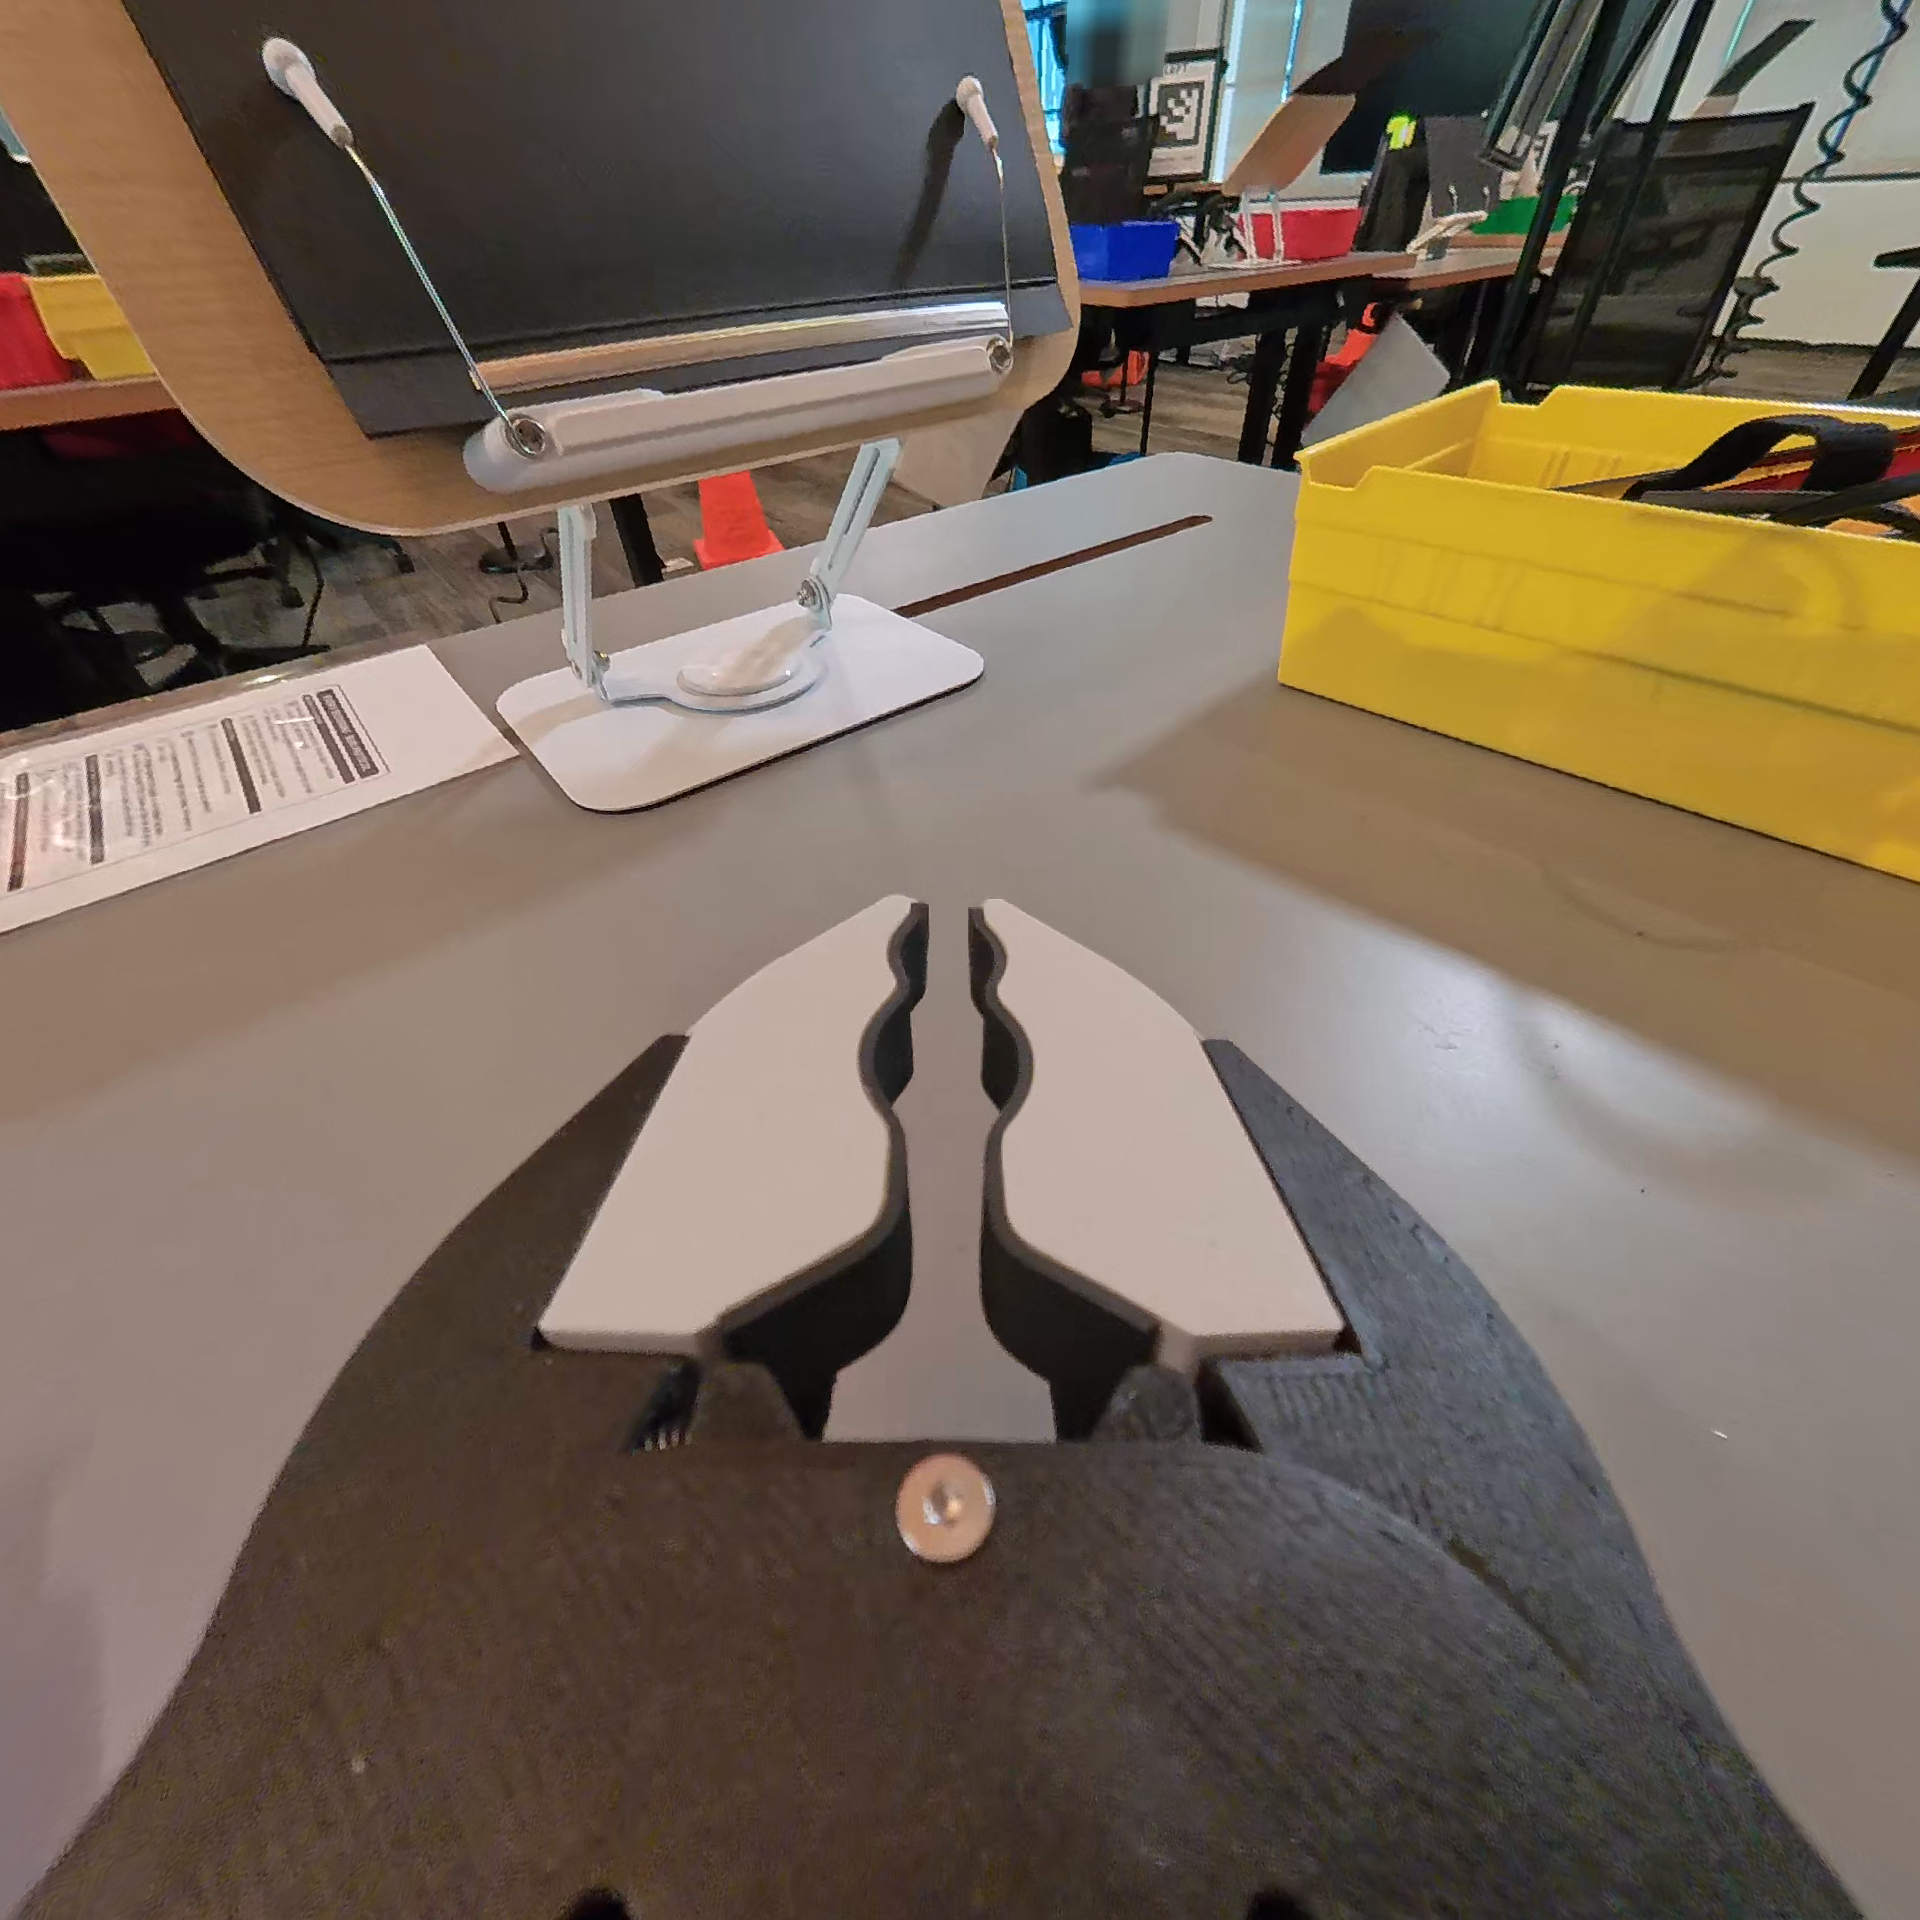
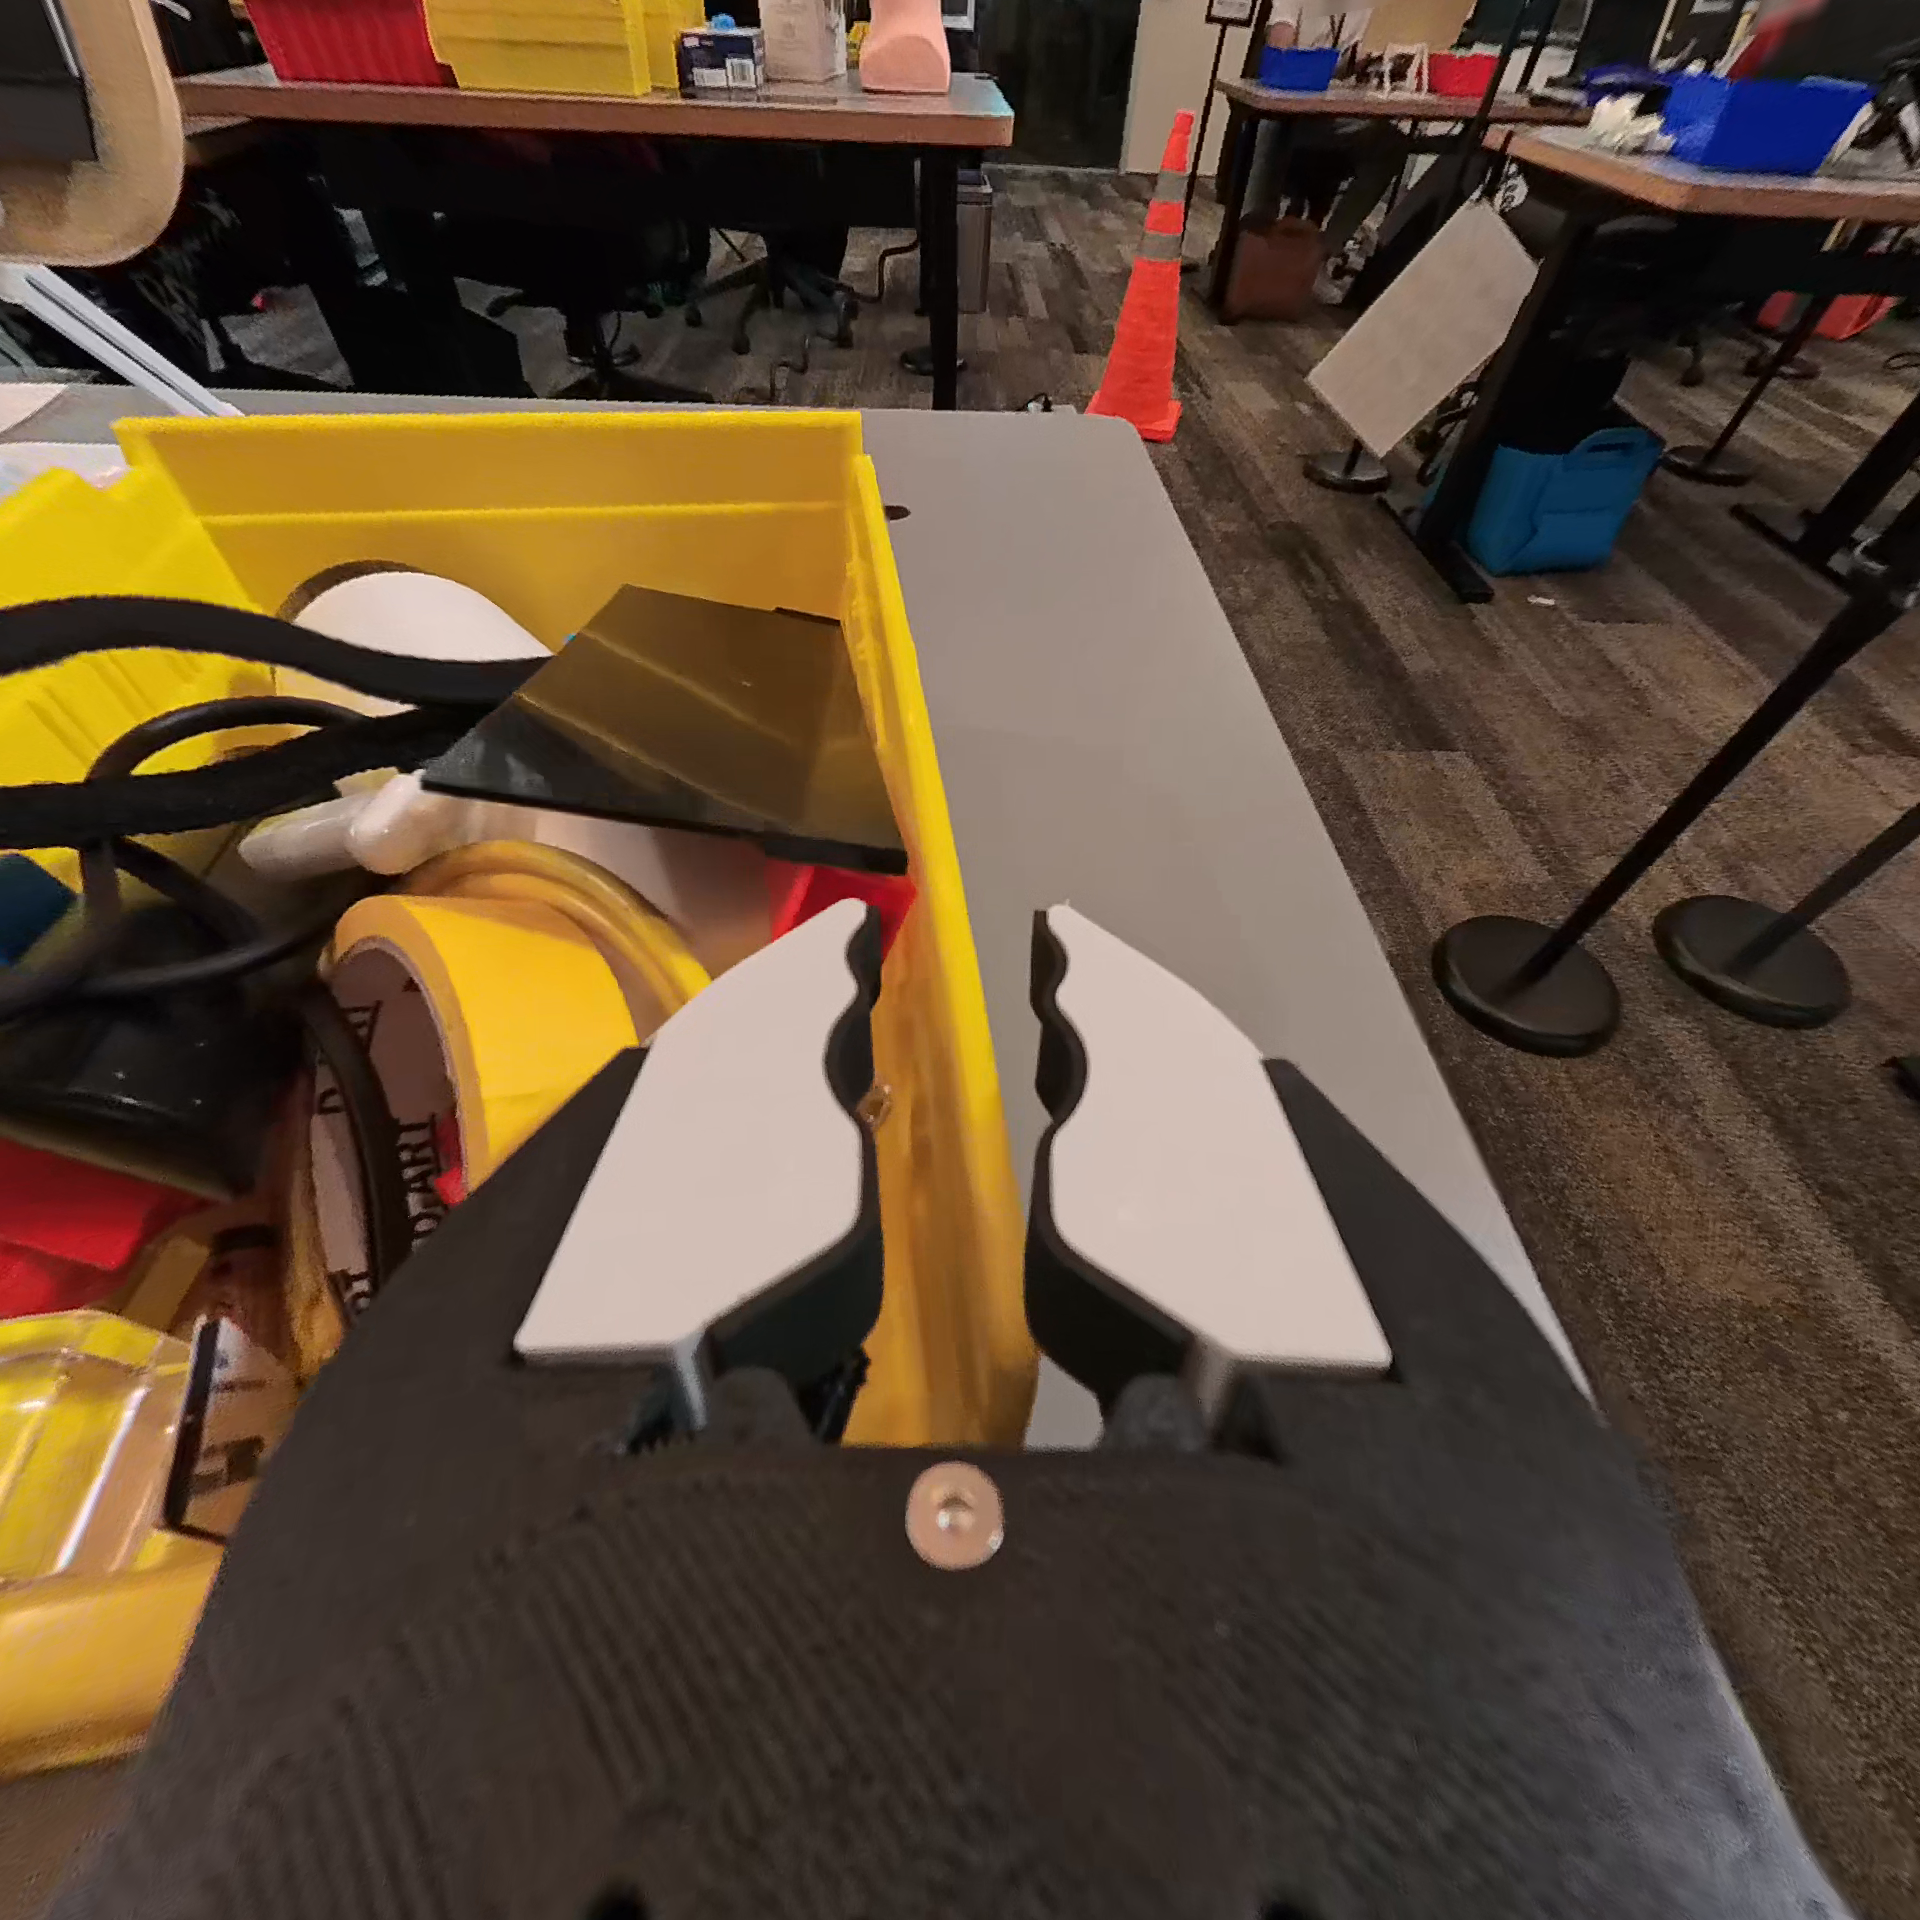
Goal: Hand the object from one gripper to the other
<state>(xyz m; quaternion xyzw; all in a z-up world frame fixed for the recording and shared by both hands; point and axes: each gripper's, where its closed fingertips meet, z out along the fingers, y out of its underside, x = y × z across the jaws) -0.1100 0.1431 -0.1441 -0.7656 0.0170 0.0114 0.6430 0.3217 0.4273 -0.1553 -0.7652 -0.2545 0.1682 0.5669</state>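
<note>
Neither holds anything: left gripper (image 1: 945,914) nearly closed, a slit between fingers; right gripper (image 2: 951,925) parted over the yellow bin (image 2: 914,727) wall at centre frame. Best to steer left, into the bin, before closing.

printed matter in view, wording left out

a white laminated sheet (image 1: 223,774) with black blocks of print lies flat on the grey table (image 1: 1039,790) beside the white stand base (image 1: 748,707); a black-and-white square marker sign (image 1: 1184,109) stands far back in the room; the pale inner core of the yellow tape roll (image 2: 499,1029) in the yellow plastic bin (image 2: 520,468) carries dark lettering; a small blue printed box (image 2: 722,57) sits on a far table.
</note>
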